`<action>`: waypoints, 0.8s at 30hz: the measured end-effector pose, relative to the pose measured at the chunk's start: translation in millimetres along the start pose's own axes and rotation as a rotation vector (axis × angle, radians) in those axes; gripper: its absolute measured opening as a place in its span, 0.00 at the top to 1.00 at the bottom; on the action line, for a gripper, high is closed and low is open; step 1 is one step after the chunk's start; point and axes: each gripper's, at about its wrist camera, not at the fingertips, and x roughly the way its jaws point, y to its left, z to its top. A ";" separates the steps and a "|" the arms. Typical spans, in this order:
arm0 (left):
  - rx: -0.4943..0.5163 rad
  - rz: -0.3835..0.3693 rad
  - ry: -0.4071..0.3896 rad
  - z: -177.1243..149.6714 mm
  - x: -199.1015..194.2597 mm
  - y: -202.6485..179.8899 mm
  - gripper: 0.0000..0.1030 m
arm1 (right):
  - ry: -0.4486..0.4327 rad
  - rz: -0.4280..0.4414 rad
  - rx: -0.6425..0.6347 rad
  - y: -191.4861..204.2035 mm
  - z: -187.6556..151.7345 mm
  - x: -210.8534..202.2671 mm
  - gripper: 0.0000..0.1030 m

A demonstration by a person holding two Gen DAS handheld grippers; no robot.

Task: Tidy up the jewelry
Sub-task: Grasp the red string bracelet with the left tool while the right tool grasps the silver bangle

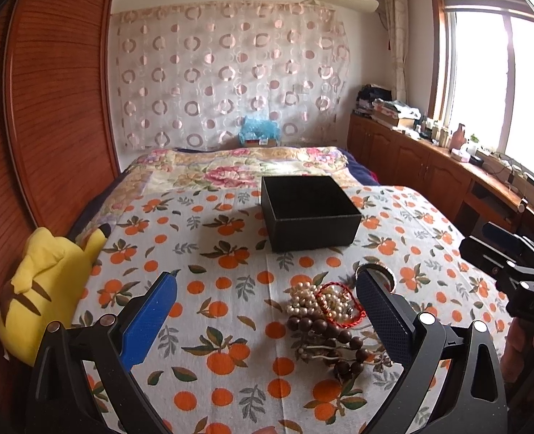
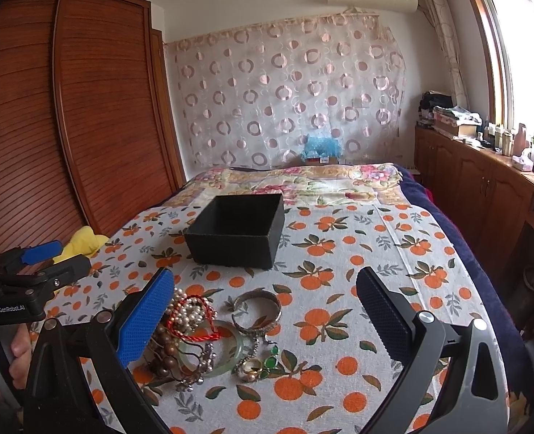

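1. Lying on the orange-print cloth (image 2: 339,325) spread over the bed, the jewelry pile (image 2: 209,336) sits in a loose heap on the near side of the black box (image 2: 236,231), apart from it.
2. Black box: open-topped, upright on the cloth; its inside is in shadow and contents cannot be told.
3. Pile contents seen from the right wrist: pearl strand (image 2: 189,313), red cord bracelet (image 2: 191,320), dark wooden beads (image 2: 165,356), pale green bangle (image 2: 212,349), patterned metal bangle (image 2: 258,309) just beside the heap, a ring (image 2: 250,365) and a green-stone piece (image 2: 270,361).
4. Left tongs (image 1: 267,307): spread wide, gripping nothing. The heap lies between the fingers, close to the dark one and low beneath it.
5. Right tongs (image 2: 265,307): likewise spread wide and gripping nothing. The blue finger (image 2: 147,320) overlaps the left edge of the pile; contact cannot be told.
6. Surroundings: yellow plush toy (image 1: 46,289) at the left edge of the bed; wooden wardrobe (image 2: 86,115) beyond it.
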 end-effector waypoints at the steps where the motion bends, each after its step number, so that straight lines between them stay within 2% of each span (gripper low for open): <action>1: 0.004 0.003 0.011 -0.8 2.8 0.4 0.07 | 0.001 0.000 -0.001 -1.1 -1.1 0.4 0.02; 7: 0.034 -0.033 0.084 -8.0 19.5 1.3 0.07 | 0.028 0.023 -0.035 -6.4 -5.9 8.7 0.05; 10: 0.047 -0.066 0.106 -10.6 24.9 0.2 0.07 | 0.059 0.029 -0.053 -8.3 -9.5 16.9 0.15; 12: 0.048 -0.094 0.117 -12.1 28.6 -0.2 0.07 | 0.095 0.045 -0.068 -10.1 -11.9 26.0 0.25; 19: 0.054 -0.158 0.135 -14.4 38.2 -5.0 0.07 | 0.246 0.100 -0.110 -11.8 -25.0 68.2 0.49; 20: 0.061 -0.170 0.138 -14.4 39.9 -7.3 0.08 | 0.265 0.108 -0.111 -11.9 -26.2 73.8 0.54; 21: 0.066 -0.179 0.144 -14.4 41.4 -8.8 0.14 | 0.286 0.118 -0.115 -11.2 -27.3 80.2 0.59; 22: 0.073 -0.189 0.154 -14.5 43.8 -11.1 0.22 | 0.296 0.125 -0.118 -10.7 -28.0 84.4 0.61; 24: 0.085 -0.218 0.178 -14.3 49.8 -16.7 0.32 | 0.318 0.135 -0.120 -9.8 -27.6 95.1 0.66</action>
